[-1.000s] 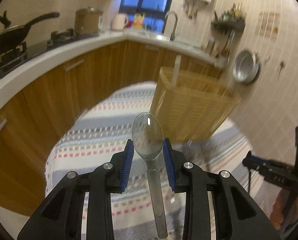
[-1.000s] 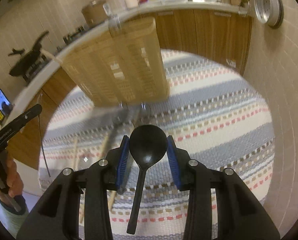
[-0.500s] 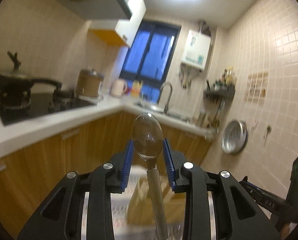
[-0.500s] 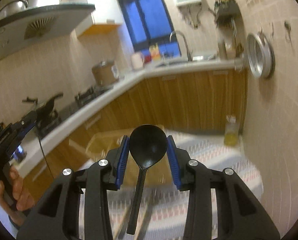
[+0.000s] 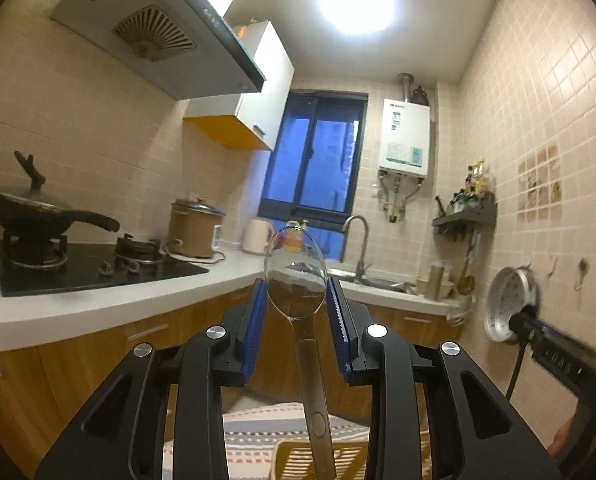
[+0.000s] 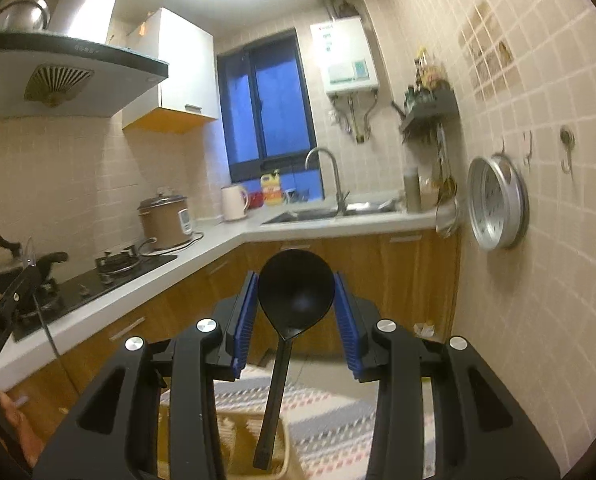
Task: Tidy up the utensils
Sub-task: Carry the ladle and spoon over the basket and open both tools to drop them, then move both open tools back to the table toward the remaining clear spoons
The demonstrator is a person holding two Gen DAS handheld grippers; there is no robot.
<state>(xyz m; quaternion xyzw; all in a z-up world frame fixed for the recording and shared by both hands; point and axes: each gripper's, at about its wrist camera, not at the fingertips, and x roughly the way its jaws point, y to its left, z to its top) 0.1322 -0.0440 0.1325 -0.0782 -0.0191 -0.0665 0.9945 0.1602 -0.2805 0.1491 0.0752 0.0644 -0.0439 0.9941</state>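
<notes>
My left gripper (image 5: 296,300) is shut on a clear plastic spoon (image 5: 296,280), bowl up between the blue pads, handle hanging down. My right gripper (image 6: 296,296) is shut on a black plastic spoon (image 6: 296,288), held the same way. Both point level across the kitchen, raised above the table. A woven bamboo utensil box (image 5: 294,460) shows at the bottom edge under the left gripper, and in the right wrist view (image 6: 234,440) under the black spoon's handle. The other gripper shows at the right edge (image 5: 558,360) and left edge (image 6: 2,320).
A striped tablecloth (image 6: 330,408) covers the table below. Beyond are a white counter (image 5: 98,300) with a stove and black pan (image 5: 38,208), a rice cooker (image 5: 194,232), a sink with tap (image 6: 330,184), and a metal lid (image 6: 498,204) hanging on the tiled wall.
Both grippers have tilted and risen from looking down at the table and box to looking level at the kitchen. Each still holds its spoon.
</notes>
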